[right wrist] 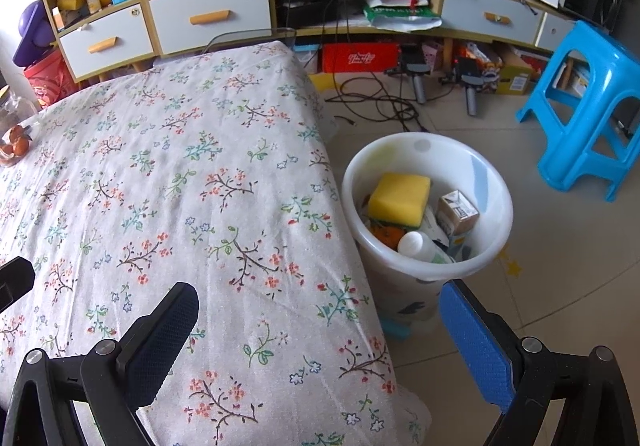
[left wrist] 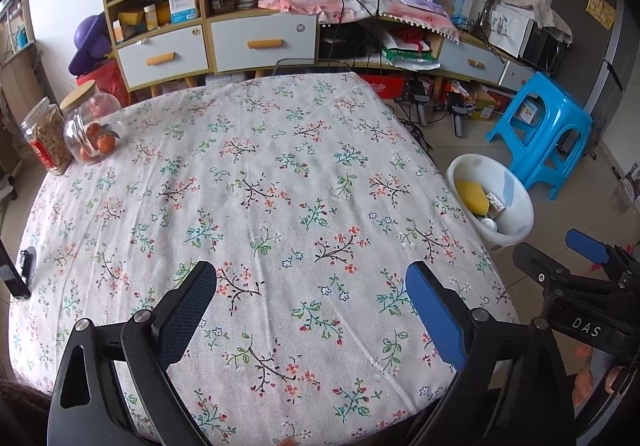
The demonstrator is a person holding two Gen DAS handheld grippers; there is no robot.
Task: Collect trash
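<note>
Both tools spread wide, nothing held — left tool (left wrist: 312, 310), right tool (right wrist: 320, 338); trash w/in white bin (right wrist: 496, 181) looks light — yellow sponge (right wrist: 400, 197) soft, pinch sides; small carton (right wrist: 458, 211) crushable, grip flat faces.

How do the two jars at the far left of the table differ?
The glass jar has a flat wooden lid and a rounded body; the plastic jar beside it is straighter-sided with a clear top. The glass jar holds a few orange fruits and is mostly empty; the plastic jar is packed nearly full of tan snack pieces and carries a red label. Both are transparent, upright, closed, and stand side by side at the tablecloth edge.
</note>
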